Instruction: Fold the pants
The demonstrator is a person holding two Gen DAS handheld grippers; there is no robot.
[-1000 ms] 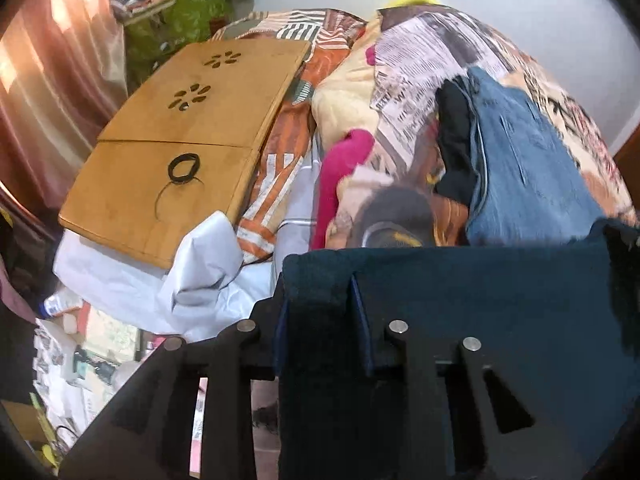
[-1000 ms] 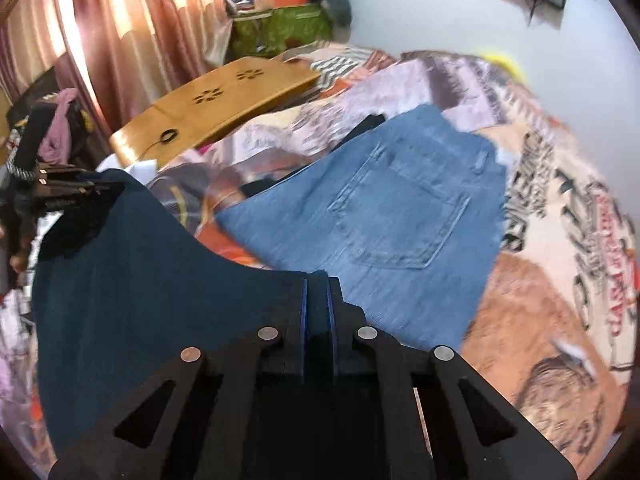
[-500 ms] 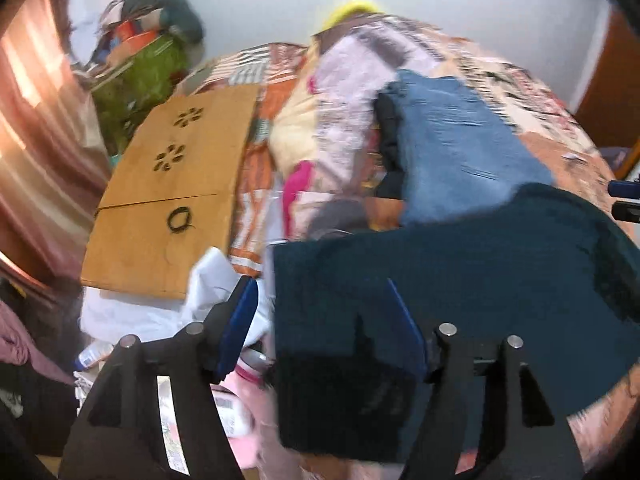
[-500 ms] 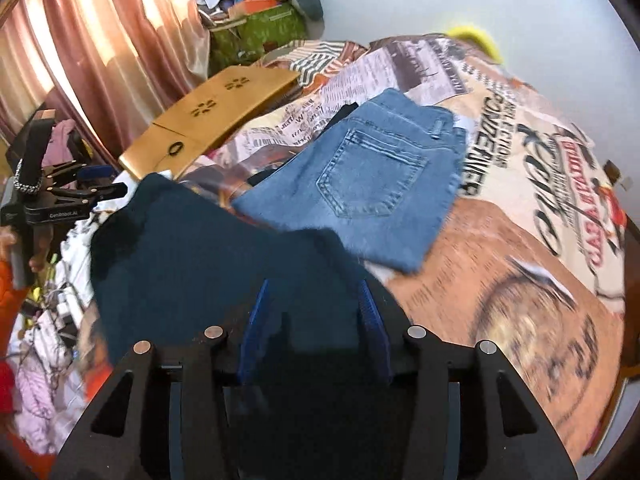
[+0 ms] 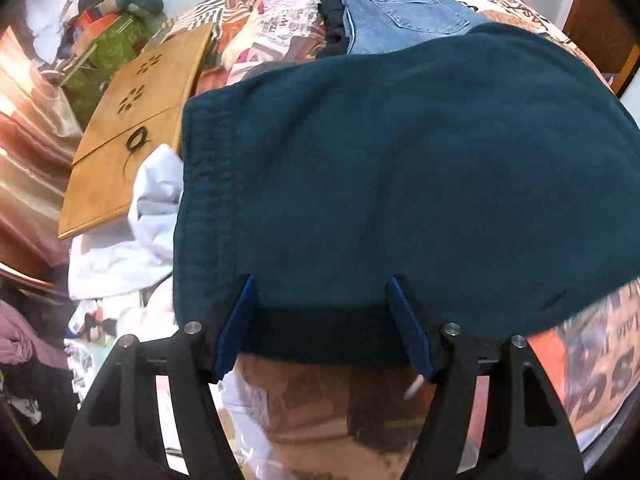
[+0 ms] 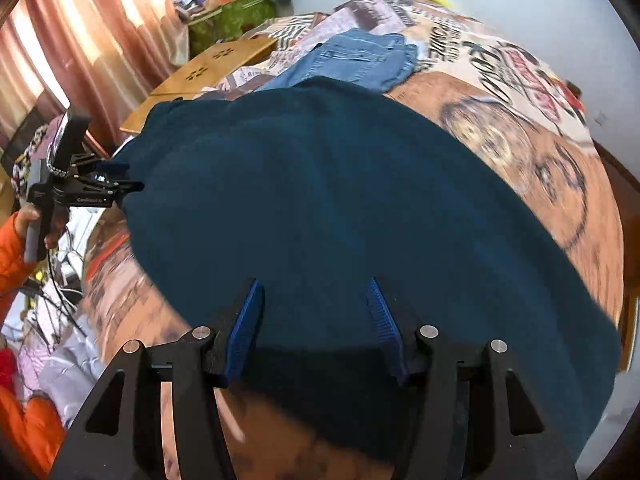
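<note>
Both grippers, left gripper point(image 5: 320, 320) and right gripper point(image 6: 312, 320), have just been opening and stand spread apart, letting the dark teal pants point(image 5: 400, 160) drop flat on the bed point(image 6: 520, 140) near its front edge.

Soft daylight glows through the pink-brown striped curtains point(image 6: 60, 60) at left; fisheye bending darkens all corners, and motion blur smears the printed orange-brown bedspread point(image 6: 560, 184) below.
</note>
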